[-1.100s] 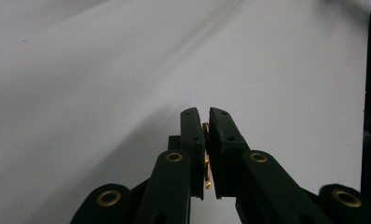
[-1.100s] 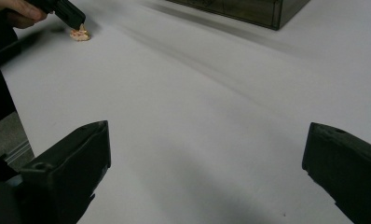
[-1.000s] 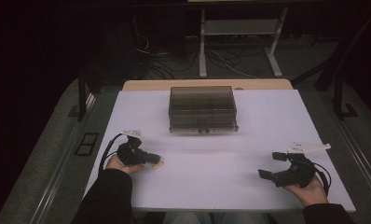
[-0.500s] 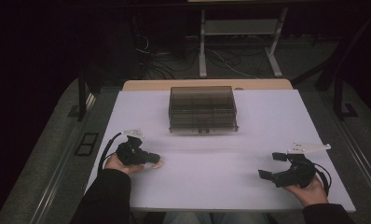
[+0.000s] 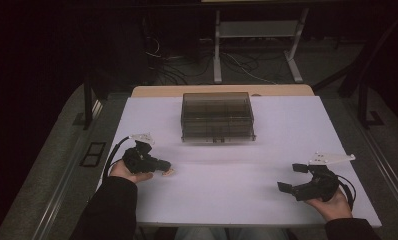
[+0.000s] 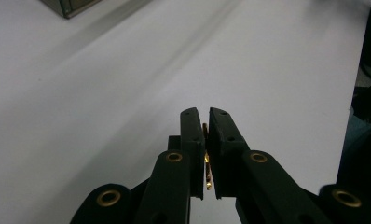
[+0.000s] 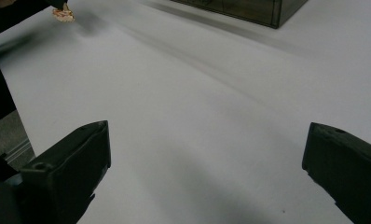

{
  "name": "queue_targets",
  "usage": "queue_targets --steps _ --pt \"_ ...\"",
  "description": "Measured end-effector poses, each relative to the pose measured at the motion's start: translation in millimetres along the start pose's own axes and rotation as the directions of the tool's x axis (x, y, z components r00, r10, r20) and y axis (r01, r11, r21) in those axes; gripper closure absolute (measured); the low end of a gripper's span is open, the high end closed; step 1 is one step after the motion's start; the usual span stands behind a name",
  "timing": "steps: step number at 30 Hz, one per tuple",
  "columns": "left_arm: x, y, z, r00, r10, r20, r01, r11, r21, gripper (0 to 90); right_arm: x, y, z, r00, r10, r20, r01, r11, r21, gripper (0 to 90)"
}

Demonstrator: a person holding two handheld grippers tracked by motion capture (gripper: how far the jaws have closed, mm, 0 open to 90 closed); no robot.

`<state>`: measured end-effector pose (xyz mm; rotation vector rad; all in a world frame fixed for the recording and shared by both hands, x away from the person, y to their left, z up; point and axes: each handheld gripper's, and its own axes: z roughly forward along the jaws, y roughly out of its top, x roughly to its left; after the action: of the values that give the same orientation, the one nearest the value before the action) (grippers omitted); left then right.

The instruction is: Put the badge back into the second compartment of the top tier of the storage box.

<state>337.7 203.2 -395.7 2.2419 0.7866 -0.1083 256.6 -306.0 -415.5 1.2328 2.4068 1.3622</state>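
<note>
Above white table, left gripper's jaws pinch small gold piece.

My high view looks forward and down from above the near edge, taking in the whole white surface. My left gripper view sits low, close over that surface, looking along its own fingers. My right gripper view does likewise; both catch the grey box.
</note>
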Motion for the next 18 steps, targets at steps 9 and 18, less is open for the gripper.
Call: queue_targets --steps 9,18 --pt "-2.6 11.2 -12.6 0.9998 0.013 -0.016 -0.013 0.9998 -0.012 84.2 0.1 -0.1 -0.1 1.0 -0.001 0.0 0.001 1.0 0.003 0.3" --pt "-6.1 24.1 -20.4 0.9995 0.027 -0.018 -0.028 0.9995 -0.013 84.2 -0.5 -0.3 -0.6 1.0 -0.008 0.004 0.008 1.0 0.001 0.4"
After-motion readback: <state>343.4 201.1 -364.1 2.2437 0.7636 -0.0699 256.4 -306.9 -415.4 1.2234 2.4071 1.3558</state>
